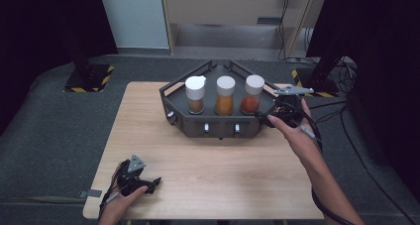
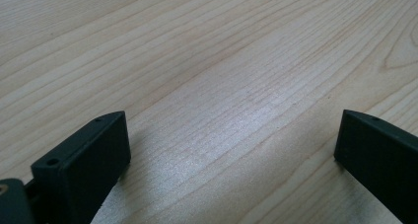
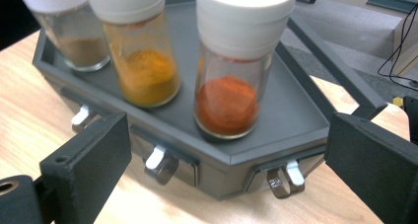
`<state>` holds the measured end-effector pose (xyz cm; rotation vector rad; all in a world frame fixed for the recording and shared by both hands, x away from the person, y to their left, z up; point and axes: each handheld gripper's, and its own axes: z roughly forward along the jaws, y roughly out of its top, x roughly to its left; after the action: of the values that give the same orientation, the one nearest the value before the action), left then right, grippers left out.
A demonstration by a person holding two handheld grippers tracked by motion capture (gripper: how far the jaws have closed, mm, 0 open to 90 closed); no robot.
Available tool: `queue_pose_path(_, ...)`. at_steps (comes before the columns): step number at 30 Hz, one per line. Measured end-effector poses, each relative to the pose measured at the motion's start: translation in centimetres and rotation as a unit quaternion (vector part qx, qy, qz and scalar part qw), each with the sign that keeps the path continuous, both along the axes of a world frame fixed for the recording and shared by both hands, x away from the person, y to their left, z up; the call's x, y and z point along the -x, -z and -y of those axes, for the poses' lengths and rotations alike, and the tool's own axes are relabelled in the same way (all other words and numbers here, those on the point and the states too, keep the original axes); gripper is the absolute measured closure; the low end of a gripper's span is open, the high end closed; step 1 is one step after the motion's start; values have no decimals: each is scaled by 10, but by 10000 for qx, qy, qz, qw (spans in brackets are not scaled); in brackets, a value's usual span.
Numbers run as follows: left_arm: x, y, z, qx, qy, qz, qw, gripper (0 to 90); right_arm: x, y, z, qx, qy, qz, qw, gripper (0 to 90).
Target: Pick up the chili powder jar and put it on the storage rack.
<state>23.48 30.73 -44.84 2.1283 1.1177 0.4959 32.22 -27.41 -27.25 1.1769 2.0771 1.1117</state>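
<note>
A dark grey rack (image 1: 218,123) stands at the back middle of the wooden table (image 1: 198,160) and carries three white-capped glass spice jars: brown (image 1: 195,95), orange-yellow (image 1: 225,96) and red (image 1: 252,95). My right gripper (image 1: 270,117) hovers at the rack's right front corner, open, its jaws wide apart and pointing at the red jar (image 3: 230,61), which stands just beyond them. The rack's wall (image 3: 236,162) lies between the jaws. My left gripper (image 1: 151,183) rests low at the table's front left, open, with bare wood (image 2: 231,120) between its jaws.
Small metal clips (image 3: 160,162) line the rack's front wall. Raised rails (image 1: 195,71) run along the rack's back. Beyond the table are grey floor, a stand base with yellow-black tape (image 1: 89,79), and cables (image 1: 341,71) at the right.
</note>
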Motion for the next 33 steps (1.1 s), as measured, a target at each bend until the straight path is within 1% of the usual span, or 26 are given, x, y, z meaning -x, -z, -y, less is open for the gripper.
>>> queue_pose_path(4, 0, 0, 0, -9, 5, -2, 10000, 0, 6, 3, -2, 72, 17, -9, 10000, 43)
queue_pose_path(11, 0, 0, 0, 0, -1, 0, 10000, 0, 15, 11, 2, 66, 10, -35, 10000, 42)
queue_pose_path(13, 0, 0, 0, 0, -1, 1, 10000, 0, 17, 14, 2, 101, -3, -54, 9999, 42)
queue_pose_path(21, 0, 0, 0, 0, -2, 1, 10000, 0, 26, 26, 6, 69, 15, -109, 9999, 42)
queue_pose_path(33, 0, 0, 0, 1, -4, 1, 10000, 0, 36, 37, 11, 16, 6, -147, 9999, 42)
